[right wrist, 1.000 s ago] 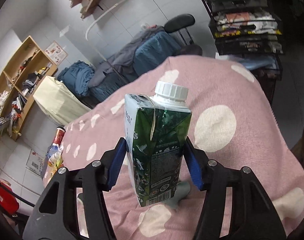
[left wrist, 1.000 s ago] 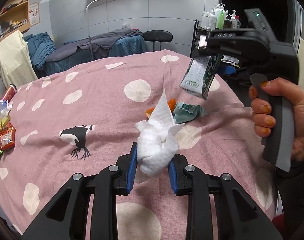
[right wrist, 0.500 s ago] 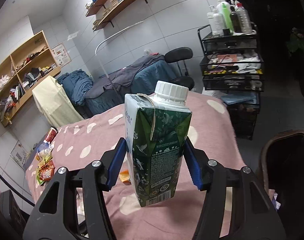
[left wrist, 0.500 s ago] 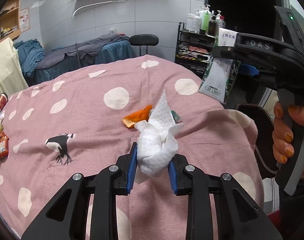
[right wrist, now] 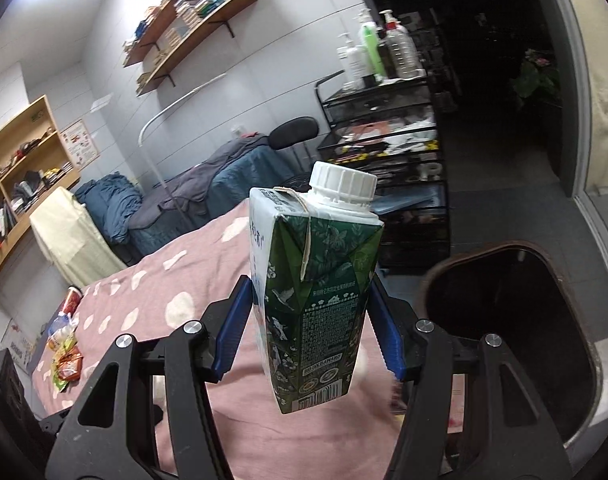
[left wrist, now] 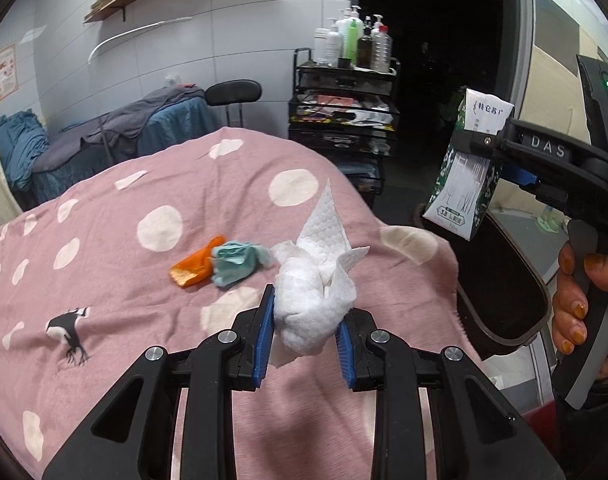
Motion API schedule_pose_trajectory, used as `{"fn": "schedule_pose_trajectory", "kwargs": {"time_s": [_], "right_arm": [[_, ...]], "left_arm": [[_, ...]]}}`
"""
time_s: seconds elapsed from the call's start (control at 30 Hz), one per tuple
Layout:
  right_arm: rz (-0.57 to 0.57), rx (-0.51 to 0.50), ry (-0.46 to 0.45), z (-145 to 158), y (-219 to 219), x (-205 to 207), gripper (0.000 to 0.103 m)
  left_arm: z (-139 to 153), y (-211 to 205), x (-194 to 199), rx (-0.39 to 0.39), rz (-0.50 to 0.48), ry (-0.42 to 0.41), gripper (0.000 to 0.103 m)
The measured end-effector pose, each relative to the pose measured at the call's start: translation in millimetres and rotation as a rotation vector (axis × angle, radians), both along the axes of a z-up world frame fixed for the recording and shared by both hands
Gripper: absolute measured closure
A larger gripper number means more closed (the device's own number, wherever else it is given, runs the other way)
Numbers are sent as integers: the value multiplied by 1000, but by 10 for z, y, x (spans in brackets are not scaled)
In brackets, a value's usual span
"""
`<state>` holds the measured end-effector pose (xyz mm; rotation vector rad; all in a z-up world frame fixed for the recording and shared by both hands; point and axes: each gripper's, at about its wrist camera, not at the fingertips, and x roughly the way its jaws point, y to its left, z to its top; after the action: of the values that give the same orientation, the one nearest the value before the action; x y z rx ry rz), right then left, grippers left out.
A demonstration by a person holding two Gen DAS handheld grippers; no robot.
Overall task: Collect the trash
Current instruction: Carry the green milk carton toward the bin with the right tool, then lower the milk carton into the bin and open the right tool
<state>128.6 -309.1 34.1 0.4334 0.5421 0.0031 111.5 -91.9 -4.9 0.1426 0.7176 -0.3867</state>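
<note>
My left gripper (left wrist: 304, 344) is shut on a crumpled white paper towel (left wrist: 315, 292) and holds it above the pink spotted table cloth (left wrist: 144, 280). My right gripper (right wrist: 309, 340) is shut on a green and white milk carton (right wrist: 315, 288) with a white cap, held upright. The carton also shows in the left wrist view (left wrist: 465, 172), above the far rim of a dark open trash bin (left wrist: 499, 280). The bin (right wrist: 515, 320) stands beside the table's right edge. An orange wrapper (left wrist: 194, 270) and a teal crumpled scrap (left wrist: 238, 262) lie on the cloth.
Snack packets (right wrist: 66, 364) lie at the table's far left edge. A black wire cart (left wrist: 343, 120) with bottles stands behind the table, next to a black stool (left wrist: 234, 92). A draped bed (left wrist: 104, 136) is at the back.
Both grippers have swung right towards the trash bin, carrying their loads. The carton has moved from over the table to over the bin's far rim. The bin has come fully into view.
</note>
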Motion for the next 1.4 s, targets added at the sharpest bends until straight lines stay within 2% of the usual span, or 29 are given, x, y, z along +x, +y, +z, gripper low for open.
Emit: {"fn": "schedule_pose_trajectory", "kwargs": {"time_s": [0.2, 0.43, 0.7, 0.9, 1.07, 1.2, 1.4], "right_arm": [[-86, -7, 43, -160, -346, -163, 45], [-199, -70, 110, -393, -731, -264, 45], [-266, -151, 212, -693, -993, -222, 45], [-269, -236, 309, -962, -1030, -102, 45], [-255, -247, 361, -1139, -1030, -56, 45], [-246, -246, 387, -1231, -1002, -49, 45], [-245, -218, 378, -1256, -1013, -120, 43]], "left_arm": [[-59, -221, 38, -15, -61, 38, 75], [-91, -405, 48, -10, -105, 49, 75], [-134, -555, 94, -13, -134, 73, 75], [-149, -675, 110, -6, -154, 81, 75], [-170, -745, 113, 9, -170, 81, 75], [-186, -772, 120, 17, -177, 86, 75], [-196, -801, 143, 21, -183, 88, 75]]}}
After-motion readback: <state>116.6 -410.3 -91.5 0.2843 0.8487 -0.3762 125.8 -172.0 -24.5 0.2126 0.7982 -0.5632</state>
